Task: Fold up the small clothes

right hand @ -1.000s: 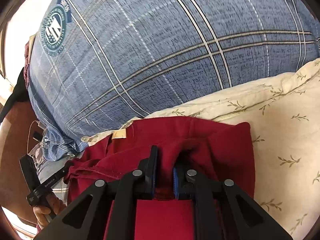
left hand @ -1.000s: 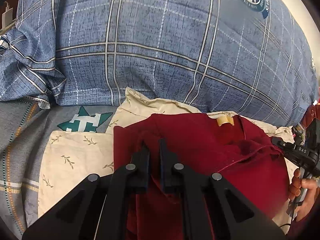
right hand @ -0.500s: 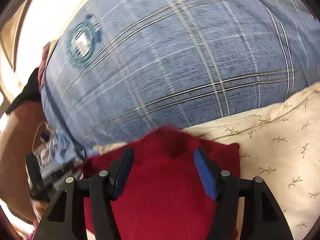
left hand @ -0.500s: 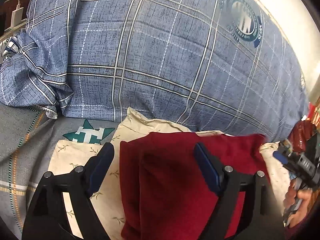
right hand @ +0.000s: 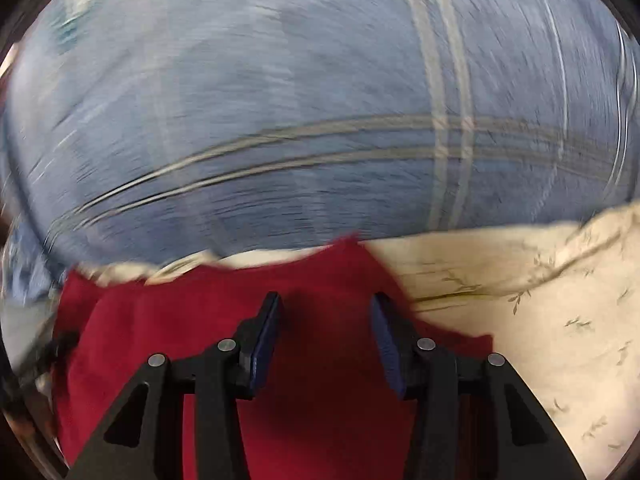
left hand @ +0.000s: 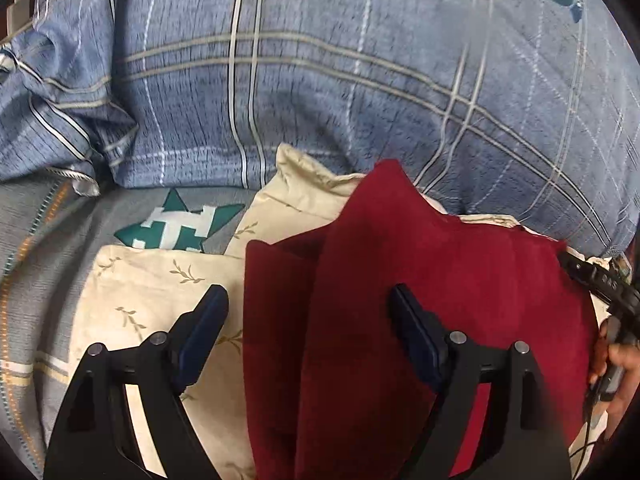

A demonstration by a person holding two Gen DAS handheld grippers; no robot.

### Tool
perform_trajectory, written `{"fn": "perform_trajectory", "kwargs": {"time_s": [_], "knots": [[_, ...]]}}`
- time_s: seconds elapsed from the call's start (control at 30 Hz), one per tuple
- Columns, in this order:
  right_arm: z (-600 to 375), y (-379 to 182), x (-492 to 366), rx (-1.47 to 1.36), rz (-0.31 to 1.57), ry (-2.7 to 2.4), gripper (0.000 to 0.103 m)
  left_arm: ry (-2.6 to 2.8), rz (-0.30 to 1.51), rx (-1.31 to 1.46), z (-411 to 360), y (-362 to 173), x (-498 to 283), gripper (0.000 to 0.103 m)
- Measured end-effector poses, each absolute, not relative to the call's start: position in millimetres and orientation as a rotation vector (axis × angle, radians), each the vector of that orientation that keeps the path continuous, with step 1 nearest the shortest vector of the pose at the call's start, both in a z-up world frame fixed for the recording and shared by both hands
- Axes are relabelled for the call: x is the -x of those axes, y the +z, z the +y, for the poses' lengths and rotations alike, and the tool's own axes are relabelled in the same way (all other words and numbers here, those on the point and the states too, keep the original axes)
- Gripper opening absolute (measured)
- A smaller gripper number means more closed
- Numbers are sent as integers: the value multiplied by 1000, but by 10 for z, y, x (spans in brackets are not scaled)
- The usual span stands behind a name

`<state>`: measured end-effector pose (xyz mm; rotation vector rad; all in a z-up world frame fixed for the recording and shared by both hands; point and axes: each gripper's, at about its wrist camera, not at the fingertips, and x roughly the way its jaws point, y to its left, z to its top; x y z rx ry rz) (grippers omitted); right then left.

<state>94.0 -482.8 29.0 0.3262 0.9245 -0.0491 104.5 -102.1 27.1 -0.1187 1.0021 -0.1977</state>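
A dark red garment [left hand: 400, 280] lies folded on a cream pillow with a leaf print [left hand: 160, 288]. One corner of it sticks up toward the blue quilt. My left gripper [left hand: 308, 320] is open and empty just above the garment's left part. In the right wrist view, which is blurred, the red garment [right hand: 320, 380] fills the lower middle and my right gripper [right hand: 326, 324] is open and empty above it. The right gripper also shows at the right edge of the left wrist view [left hand: 600, 280], held by a hand.
A big blue plaid quilt [left hand: 320, 80] is piled behind the pillow and fills the upper half of both views [right hand: 320, 120]. A grey bedsheet with a green star logo [left hand: 180, 228] lies to the left. The cream pillow [right hand: 540, 300] extends right.
Both grippers were shut on the red garment one second ago; both have opened and let it go. The garment now lies folded over, and the right wrist camera is moving.
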Motion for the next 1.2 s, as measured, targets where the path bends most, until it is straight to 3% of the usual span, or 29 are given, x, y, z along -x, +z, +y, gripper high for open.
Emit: {"fn": "perform_trajectory", "kwargs": {"time_s": [0.1,0.37,0.47,0.73,1.2], "knots": [[-4982,219,-964,-420,914,-39,46,-198,1000,122,-1025,256,-1056,83],[-4862,618,-369,-368,875,12,57,-208,940,69,-938,538,-682,83],[-4759,703,-112,-327,867,45,57,-210,906,9,-904,657,-434,83],[-4654,479,-10,-286,936,-30,58,-215,893,-46,-873,775,4,83],[-3521,659,-171,-240,936,250,60,-183,969,82,-545,449,294,83]]}}
